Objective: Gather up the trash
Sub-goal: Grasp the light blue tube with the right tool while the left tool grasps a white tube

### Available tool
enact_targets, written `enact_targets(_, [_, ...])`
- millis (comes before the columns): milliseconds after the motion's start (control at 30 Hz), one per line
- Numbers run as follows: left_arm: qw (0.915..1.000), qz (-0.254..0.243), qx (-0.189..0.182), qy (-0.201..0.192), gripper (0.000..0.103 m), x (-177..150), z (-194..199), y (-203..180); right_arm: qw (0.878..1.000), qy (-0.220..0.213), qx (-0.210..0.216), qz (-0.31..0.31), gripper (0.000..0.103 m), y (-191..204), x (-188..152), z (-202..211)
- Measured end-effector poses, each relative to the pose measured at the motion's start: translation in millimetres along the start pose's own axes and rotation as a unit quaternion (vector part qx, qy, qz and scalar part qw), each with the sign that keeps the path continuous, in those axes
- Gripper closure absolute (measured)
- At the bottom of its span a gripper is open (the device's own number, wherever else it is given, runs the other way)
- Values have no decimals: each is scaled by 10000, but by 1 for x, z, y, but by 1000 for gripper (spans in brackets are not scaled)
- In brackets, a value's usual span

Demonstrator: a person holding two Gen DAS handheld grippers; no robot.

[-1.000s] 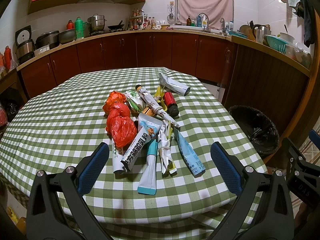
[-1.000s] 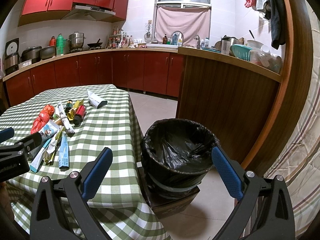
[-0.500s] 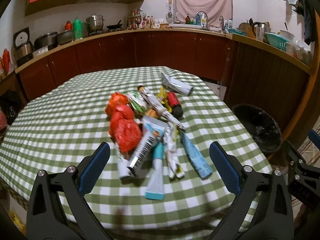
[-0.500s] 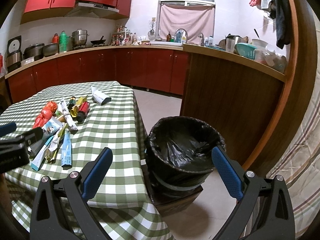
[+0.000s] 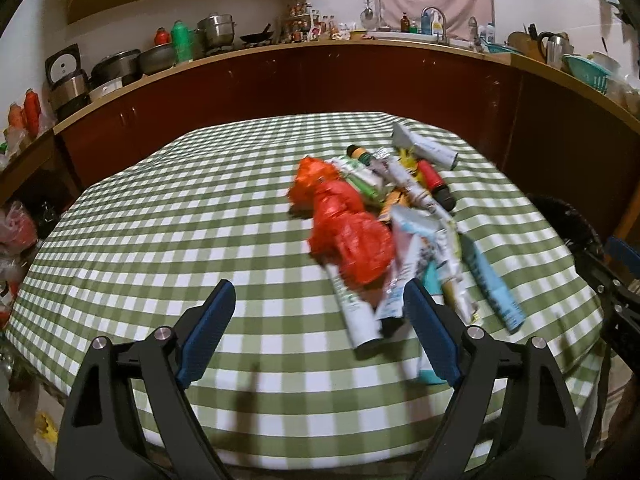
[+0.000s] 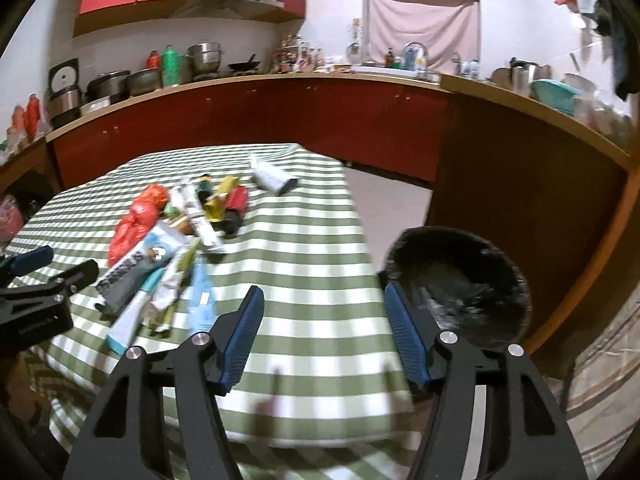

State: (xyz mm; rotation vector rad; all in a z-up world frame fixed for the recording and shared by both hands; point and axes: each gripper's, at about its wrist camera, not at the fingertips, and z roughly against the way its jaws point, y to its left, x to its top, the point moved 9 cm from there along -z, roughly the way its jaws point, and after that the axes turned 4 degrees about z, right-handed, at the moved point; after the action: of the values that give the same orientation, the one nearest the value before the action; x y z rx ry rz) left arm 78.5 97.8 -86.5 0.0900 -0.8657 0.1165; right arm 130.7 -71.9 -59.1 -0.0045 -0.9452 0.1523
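A heap of trash lies on the green checked table (image 5: pixel 160 240): a crumpled red plastic bag (image 5: pixel 348 232), several tubes and wrappers (image 5: pixel 436 240), a red bottle (image 5: pixel 434 180) and a white tube (image 5: pixel 424 148) apart at the far side. My left gripper (image 5: pixel 318 332) is open and empty above the table's near edge, left of the heap. The heap (image 6: pixel 168 248) also shows in the right wrist view. My right gripper (image 6: pixel 324 336) is open and empty over the table's right edge. A black-lined trash bin (image 6: pixel 460 280) stands on the floor beside the table.
Dark red kitchen cabinets and a counter with pots (image 5: pixel 216 32) and a sink (image 5: pixel 428 28) run behind the table. A wooden counter side (image 6: pixel 520 184) stands right of the bin. The left gripper's body (image 6: pixel 36 300) shows at the left in the right wrist view.
Both grippers have narrowed somewhat but stay open. The left has swung left, so the heap sits to its right. The right has swung from the bin toward the table.
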Motion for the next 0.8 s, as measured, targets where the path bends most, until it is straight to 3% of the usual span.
enact_targets(100, [10000,-8,31,63,20,-4,-3,9,9997,9,194,150,44,21,2,-6])
enact_targets(167, [9999,24,9,126,29,-5,-6,14,9993,32,303,238,46,34,3,-11])
enact_targets(400, [9997,75,-118,209,30,-9,-9,22,9969,220,565,501,51,69,-1,-32])
enact_targets(633, [9995,69,-230,202,30,-5,-8,17,9950,481,707,520,70,75,-13,-44])
enact_targets(700, [9994,44,-259,207,30,-5,-8,14,9947,490,743,514,82,74,-13,-46])
enact_targets(800, [9993,7,-313,187,30,-3,-7,6,9946,515,758,489,82,72,-14,-46])
